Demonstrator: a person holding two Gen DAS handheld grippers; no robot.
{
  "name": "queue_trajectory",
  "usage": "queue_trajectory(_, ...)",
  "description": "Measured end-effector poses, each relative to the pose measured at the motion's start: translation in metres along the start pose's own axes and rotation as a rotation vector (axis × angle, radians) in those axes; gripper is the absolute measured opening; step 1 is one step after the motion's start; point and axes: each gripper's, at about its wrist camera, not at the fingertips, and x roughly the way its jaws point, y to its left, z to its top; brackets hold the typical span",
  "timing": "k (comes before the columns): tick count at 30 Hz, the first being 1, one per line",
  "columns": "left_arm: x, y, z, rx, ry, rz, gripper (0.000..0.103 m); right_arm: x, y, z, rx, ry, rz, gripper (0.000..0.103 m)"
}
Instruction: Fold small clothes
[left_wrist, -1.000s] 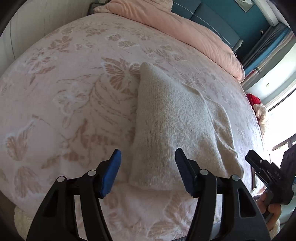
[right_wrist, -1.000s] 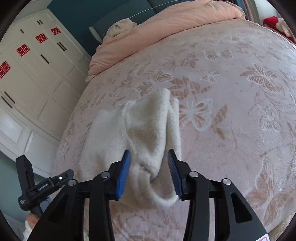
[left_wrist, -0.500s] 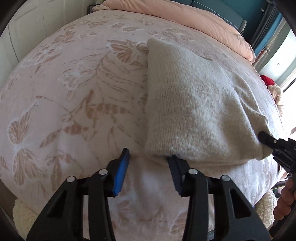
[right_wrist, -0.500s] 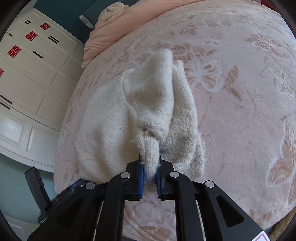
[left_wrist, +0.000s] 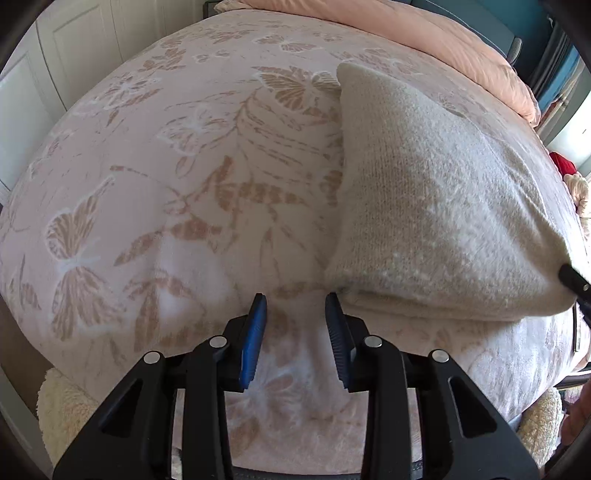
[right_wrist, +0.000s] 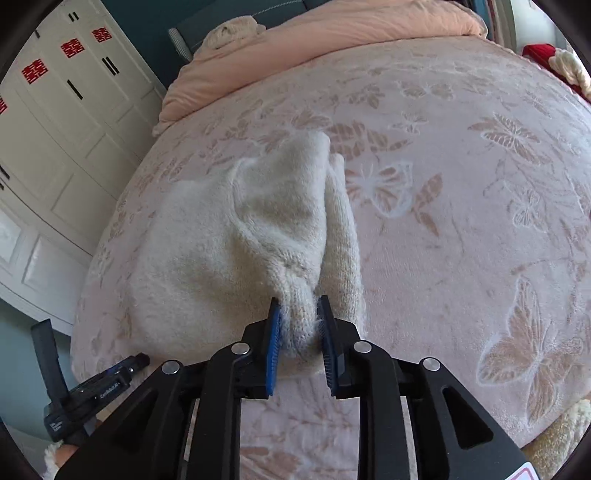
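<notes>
A cream knitted garment (left_wrist: 436, 206) lies folded on the pink butterfly-patterned bedspread (left_wrist: 166, 177). My left gripper (left_wrist: 295, 306) is open and empty, its blue pads just left of the garment's near left corner, with bedspread between them. In the right wrist view the same garment (right_wrist: 229, 258) has a bunched near end, and my right gripper (right_wrist: 298, 312) has its pads a little apart with that knitted end (right_wrist: 298, 317) between them. The right gripper's tip (left_wrist: 574, 280) shows at the garment's right corner.
A peach duvet (right_wrist: 332, 33) lies across the head of the bed. White wardrobe doors (right_wrist: 55, 129) stand to the left. A red and cream item (right_wrist: 554, 62) lies at the far right edge. The left gripper's body (right_wrist: 88, 391) shows at the bed's near left edge.
My left gripper moved left, off the garment's edge, and narrowed. My right gripper closed on the garment's bunched end half a second ago and now has its pads slightly wider apart.
</notes>
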Motion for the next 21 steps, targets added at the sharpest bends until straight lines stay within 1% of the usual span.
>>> queue_trajectory(2, -0.006, 0.003, -0.005, 0.001, 0.006, -0.012, 0.032, -0.001, 0.005, -0.002, -0.040, -0.019, -0.024, 0.021)
queue_trajectory(3, -0.011, 0.004, -0.008, -0.002, 0.000, -0.015, 0.032, 0.008, 0.003, -0.002, -0.057, 0.005, -0.043, 0.020)
queue_trajectory(5, -0.023, 0.000, -0.012, 0.006, -0.027, -0.012, 0.032, 0.045, -0.006, -0.010, -0.089, 0.109, -0.114, 0.014)
queue_trajectory(6, -0.028, -0.004, -0.013, 0.018, -0.035, -0.006, 0.033, 0.060, -0.013, -0.015, -0.091, 0.144, -0.135, 0.013)
queue_trajectory(8, -0.037, -0.014, -0.017, 0.045, -0.033, -0.011, 0.034, 0.056, -0.019, -0.014, -0.031, 0.122, -0.109, 0.013)
queue_trajectory(10, -0.047, -0.025, -0.019, 0.079, -0.040, -0.016, 0.036, 0.032, -0.016, -0.009, 0.009, 0.073, -0.078, 0.013)
queue_trajectory(11, -0.052, -0.031, -0.021, 0.097, -0.048, -0.012, 0.042, 0.020, -0.012, -0.009, 0.009, 0.049, -0.066, 0.013)
queue_trajectory(12, -0.056, -0.036, -0.021, 0.115, -0.059, -0.009, 0.052, 0.011, -0.008, -0.009, 0.000, 0.035, -0.059, 0.013)
queue_trajectory(13, -0.061, -0.042, -0.023, 0.130, -0.077, -0.004, 0.056, 0.006, -0.005, -0.011, -0.019, 0.030, -0.064, 0.014)
queue_trajectory(14, -0.063, -0.046, -0.023, 0.140, -0.095, 0.003, 0.062, 0.004, -0.003, -0.011, -0.034, 0.024, -0.077, 0.017)
queue_trajectory(15, -0.063, -0.050, -0.023, 0.145, -0.102, 0.007, 0.064, 0.006, -0.005, -0.010, -0.040, 0.021, -0.081, 0.022)
queue_trajectory(16, -0.062, -0.053, -0.021, 0.142, -0.103, 0.001, 0.064, 0.009, -0.009, -0.008, -0.032, 0.021, -0.088, 0.026)
queue_trajectory(18, -0.061, -0.053, -0.017, 0.121, -0.105, -0.020, 0.065, 0.022, -0.019, -0.001, 0.012, 0.029, -0.090, 0.048)
queue_trajectory(19, -0.059, -0.052, -0.016, 0.113, -0.108, -0.017, 0.066, 0.033, -0.023, 0.003, 0.032, 0.049, -0.083, 0.053)
queue_trajectory(20, -0.057, -0.051, -0.014, 0.109, -0.105, -0.005, 0.066, 0.045, -0.025, 0.008, 0.049, 0.083, -0.057, 0.059)
queue_trajectory(21, -0.055, -0.050, -0.012, 0.106, -0.103, 0.004, 0.066, 0.058, -0.026, 0.012, 0.060, 0.117, -0.035, 0.059)
